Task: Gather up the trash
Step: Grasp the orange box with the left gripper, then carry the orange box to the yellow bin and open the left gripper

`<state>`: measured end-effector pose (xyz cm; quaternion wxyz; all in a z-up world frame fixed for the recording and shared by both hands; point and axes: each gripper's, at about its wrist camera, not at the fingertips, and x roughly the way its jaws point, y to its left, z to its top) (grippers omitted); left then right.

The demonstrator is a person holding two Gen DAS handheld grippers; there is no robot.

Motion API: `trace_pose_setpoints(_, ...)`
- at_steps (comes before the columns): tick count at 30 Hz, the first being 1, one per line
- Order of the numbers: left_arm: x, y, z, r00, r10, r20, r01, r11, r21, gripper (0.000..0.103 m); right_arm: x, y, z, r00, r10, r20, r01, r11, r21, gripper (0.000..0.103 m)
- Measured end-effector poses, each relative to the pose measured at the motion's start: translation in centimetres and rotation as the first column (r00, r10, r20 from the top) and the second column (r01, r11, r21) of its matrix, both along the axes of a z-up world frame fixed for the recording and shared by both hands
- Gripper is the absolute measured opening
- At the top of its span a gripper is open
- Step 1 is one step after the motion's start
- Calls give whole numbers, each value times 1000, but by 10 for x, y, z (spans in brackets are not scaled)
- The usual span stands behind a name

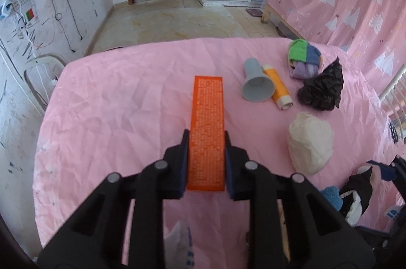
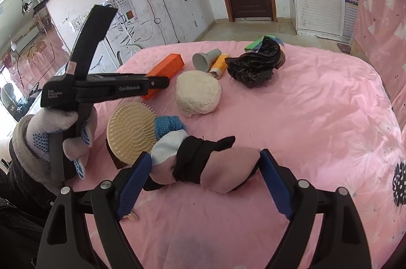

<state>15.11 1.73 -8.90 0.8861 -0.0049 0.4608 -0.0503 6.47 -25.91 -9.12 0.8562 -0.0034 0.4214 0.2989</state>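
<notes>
- Gripper on our left [image 1: 206,142], angled down at the bed [image 1: 114,116], has its jaws pressed against the long sides of the orange box [image 1: 208,126].
- Our right gripper [image 2: 205,164] hangs wide open, tilted down over a bundle of socks [image 2: 200,162], gripping nothing.
- Our gloved left hand [image 2: 58,139] wraps the handle.

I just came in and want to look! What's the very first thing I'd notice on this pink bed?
The bright orange box jumps out first: it lies on the pink bedspread with the left gripper shut on its near end. Beside it sit a grey cup on its side, a crumpled black bag and a cream-white lump. The right gripper stands open around a bundle of socks.
</notes>
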Motion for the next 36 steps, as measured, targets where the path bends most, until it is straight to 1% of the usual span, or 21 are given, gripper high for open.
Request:
trace_pose_setpoints(1, -1, 1, 1, 1000, 2, 2, -2, 1000, -3, 22, 0, 0, -1, 1000, 2, 1, -2, 1000, 1, 75)
trace_pose_setpoints(2, -1, 2, 3, 1000, 3, 4, -3, 1000, -10, 22, 0, 1, -2, 1000, 3, 2, -3, 1000, 4, 68)
trace_pose_setpoints(3, -2, 3, 4, 1000, 3, 5, -3, 1000, -17, 22, 0, -1, -1, 1000, 6, 8, -6, 1000, 13, 64)
trace_pose_setpoints(6, -3, 3, 8, 1000, 4, 12, -4, 1000, -25, 22, -3, 0, 1, 1000, 9, 20, -10, 1000, 20, 55)
trace_pose_setpoints(11, -9, 1, 20, 999, 5, 39, -3, 1000, -30, 22, -2, -9, 4, 1000, 5, 13, -6, 998, 66, 50)
trace_pose_setpoints(14, -17, 6, 27, 998, 6, 58, -5, 1000, -31, 22, -2, -17, 7, 1000, -9, 17, 7, 996, 90, 49)
trace_pose_setpoints(17, -21, 2, 37, 997, 8, 76, -5, 999, -33, 22, -1, -28, 14, 1000, -20, 20, 17, 991, 130, 49)
trace_pose_setpoints(22, -22, -11, 52, 995, 1, 99, 3, 999, -35, 22, 2, -57, 27, 997, -66, 29, 59, 979, 197, 49)
trace_pose_setpoints(25, -24, -21, 59, 994, -7, 112, 12, 999, -44, 22, 1, -73, 34, 993, -106, 48, 94, 973, 210, 49)
trace_pose_setpoints(30, -26, -49, 71, 990, -45, 135, 52, 998, -45, 22, 1, -101, 49, 984, -157, 88, 133, 965, 227, 49)
trace_pose_setpoints(36, -28, -92, 84, 980, -116, 161, 124, 991, -41, 22, 1, -146, 60, 961, -246, 127, 210, 947, 244, 49)
